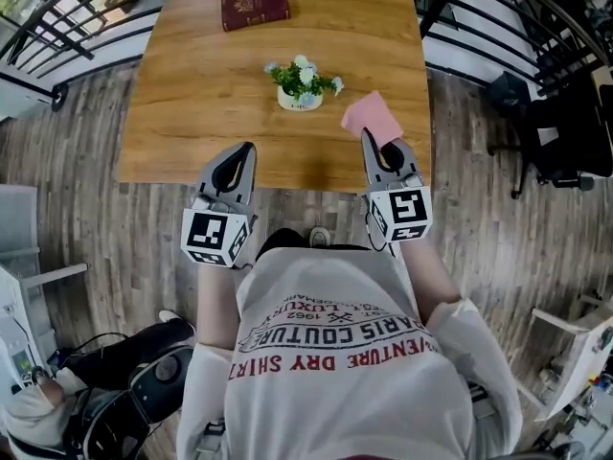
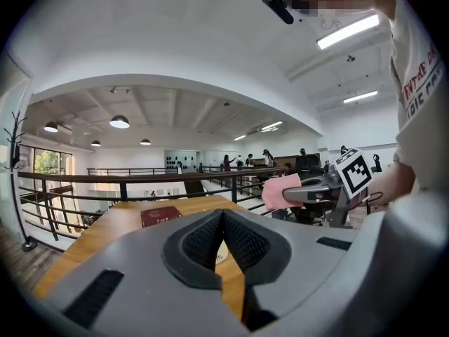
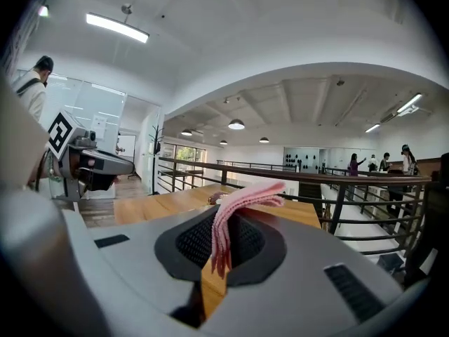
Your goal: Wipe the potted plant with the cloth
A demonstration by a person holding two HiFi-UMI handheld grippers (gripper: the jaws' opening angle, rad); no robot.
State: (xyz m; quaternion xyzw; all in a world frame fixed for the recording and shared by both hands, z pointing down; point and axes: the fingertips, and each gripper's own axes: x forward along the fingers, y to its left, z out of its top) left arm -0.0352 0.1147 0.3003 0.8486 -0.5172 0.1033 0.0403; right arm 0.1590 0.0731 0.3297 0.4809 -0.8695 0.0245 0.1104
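The potted plant [image 1: 300,84], small white flowers in a white pot, stands in the middle of the wooden table [image 1: 192,94]. My right gripper [image 1: 368,135] is shut on a pink cloth [image 1: 372,114], held over the table's near edge to the right of the plant. In the right gripper view the cloth [image 3: 242,201] is clamped between the jaws and sticks out forward. My left gripper [image 1: 249,149] is shut with nothing in it, near the front edge and to the left of the plant. In the left gripper view its jaws [image 2: 223,215] meet, and the cloth [image 2: 280,191] shows at the right.
A dark red book [image 1: 255,7] lies at the table's far side. Black railings [image 1: 57,27] run along both sides of the table. A dark office chair [image 1: 565,132] stands at the right. A bag and a shoe [image 1: 144,372] lie on the floor at lower left.
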